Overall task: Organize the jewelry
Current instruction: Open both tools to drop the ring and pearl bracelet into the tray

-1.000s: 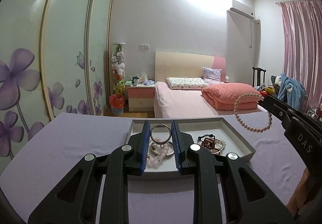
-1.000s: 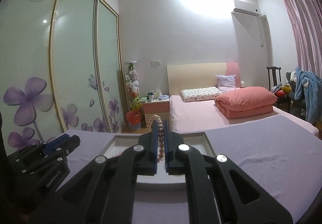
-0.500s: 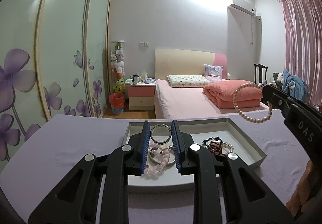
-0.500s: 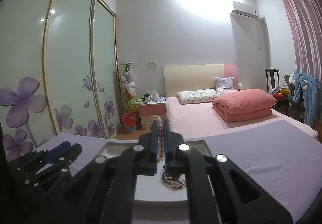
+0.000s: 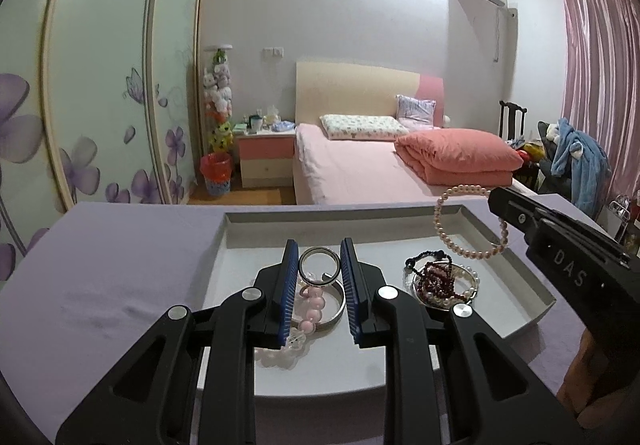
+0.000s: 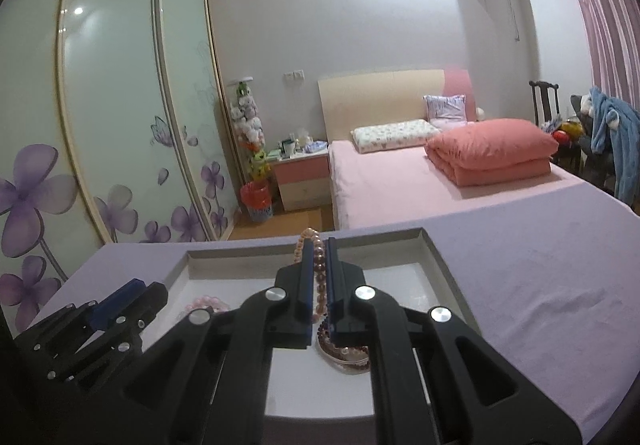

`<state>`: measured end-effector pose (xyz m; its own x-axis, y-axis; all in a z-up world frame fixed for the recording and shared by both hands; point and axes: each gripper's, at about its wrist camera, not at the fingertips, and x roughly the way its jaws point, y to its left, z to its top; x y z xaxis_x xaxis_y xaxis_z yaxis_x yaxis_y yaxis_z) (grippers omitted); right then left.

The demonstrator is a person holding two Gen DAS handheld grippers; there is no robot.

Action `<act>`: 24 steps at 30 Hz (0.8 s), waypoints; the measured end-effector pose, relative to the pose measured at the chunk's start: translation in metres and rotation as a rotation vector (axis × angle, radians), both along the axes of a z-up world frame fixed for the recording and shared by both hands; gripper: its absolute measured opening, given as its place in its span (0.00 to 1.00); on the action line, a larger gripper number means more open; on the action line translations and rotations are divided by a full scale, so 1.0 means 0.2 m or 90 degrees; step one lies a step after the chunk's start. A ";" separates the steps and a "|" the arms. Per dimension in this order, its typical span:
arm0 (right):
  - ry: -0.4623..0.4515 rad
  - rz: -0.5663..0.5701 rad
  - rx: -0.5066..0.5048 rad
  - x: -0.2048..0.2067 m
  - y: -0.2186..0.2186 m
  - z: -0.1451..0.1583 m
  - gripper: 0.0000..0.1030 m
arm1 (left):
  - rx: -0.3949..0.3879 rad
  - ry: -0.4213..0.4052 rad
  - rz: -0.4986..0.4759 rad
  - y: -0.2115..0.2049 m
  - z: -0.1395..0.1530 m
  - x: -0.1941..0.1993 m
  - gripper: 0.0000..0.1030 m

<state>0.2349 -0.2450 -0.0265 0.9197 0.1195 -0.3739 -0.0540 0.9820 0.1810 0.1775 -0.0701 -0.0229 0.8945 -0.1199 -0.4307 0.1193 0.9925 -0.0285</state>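
Observation:
My left gripper [image 5: 319, 251] is shut on a silver ring bangle [image 5: 319, 265] and holds it upright over the left part of the white tray [image 5: 540, 287]. Under it lie a pink bead bracelet [image 5: 310, 303] and a silver bangle [image 5: 338, 311]. My right gripper [image 6: 318, 249] is shut on a pearl bracelet [image 6: 309, 236], which hangs as a loop [image 5: 468, 223] over the tray's right part, above a pile of dark red beads and pearls [image 5: 440, 281]. That pile also shows in the right wrist view [image 6: 344, 351].
The tray [image 6: 436, 257] sits on a lilac-covered table [image 5: 112, 265]. Behind it are a pink bed [image 5: 360, 169], a nightstand [image 5: 266, 157], a floral sliding wardrobe [image 5: 100, 93] on the left, and a chair with clothes [image 5: 576, 153] on the right.
Both grippers have come down closer over the tray, each still holding its piece. The pearl bracelet now hangs lower, just above the bead pile.

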 end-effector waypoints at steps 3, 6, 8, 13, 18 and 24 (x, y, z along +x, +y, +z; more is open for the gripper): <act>0.024 0.003 0.016 0.05 -0.01 -0.04 0.10 | 0.002 0.012 -0.004 -0.01 -0.02 0.02 0.23; 0.043 -0.003 0.042 0.08 -0.04 -0.07 0.43 | -0.006 0.020 -0.002 0.01 -0.02 0.03 0.40; 0.044 -0.011 0.051 0.06 -0.07 -0.08 0.43 | -0.015 0.017 0.005 0.04 -0.01 0.02 0.43; 0.033 -0.034 0.078 -0.01 -0.17 -0.04 0.43 | -0.060 0.014 0.020 0.16 0.05 -0.01 0.43; 0.031 -0.036 0.086 -0.11 -0.20 0.00 0.43 | -0.108 0.016 0.048 0.32 0.12 -0.07 0.43; 0.038 -0.016 0.073 -0.29 -0.19 0.03 0.51 | -0.133 0.015 0.071 0.44 0.15 -0.24 0.49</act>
